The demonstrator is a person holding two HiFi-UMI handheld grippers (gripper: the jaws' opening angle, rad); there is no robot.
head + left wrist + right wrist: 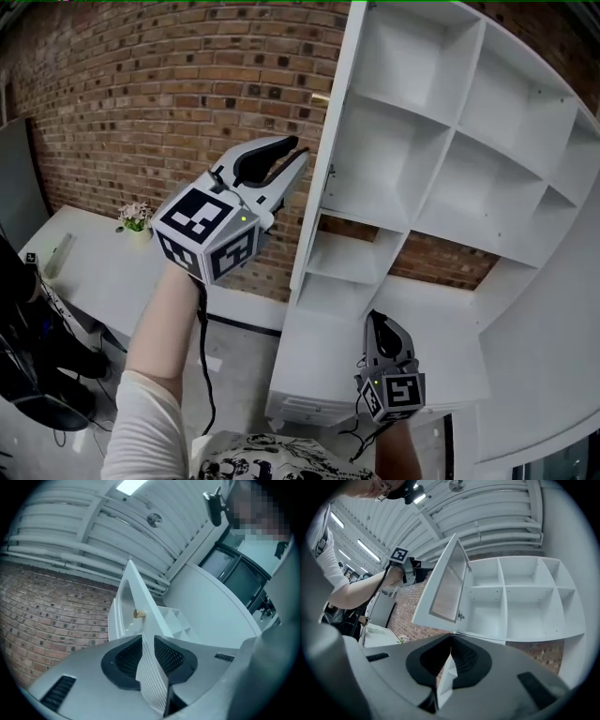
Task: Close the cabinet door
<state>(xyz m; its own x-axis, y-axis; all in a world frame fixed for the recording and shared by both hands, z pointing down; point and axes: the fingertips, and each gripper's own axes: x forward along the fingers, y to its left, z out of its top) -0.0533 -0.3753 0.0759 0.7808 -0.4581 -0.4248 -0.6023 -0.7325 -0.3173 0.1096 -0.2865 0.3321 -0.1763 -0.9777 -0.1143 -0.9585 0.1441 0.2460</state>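
- Cabinet door point(326, 141) stands wide open, out from the cabinet point(457, 122) and edge-on in the head view. There is a small knob point(139, 614) on its face.
- Left gripper point(298, 155) is held high, just beside the door's free edge. Its jaws are apart with nothing between them.
- Right gripper point(379, 321) is low and well apart from the door, jaws together, empty.
- Risk: a push on the thin edge could glance off. Too hard a shove would likely slam the door or bounce it back open.
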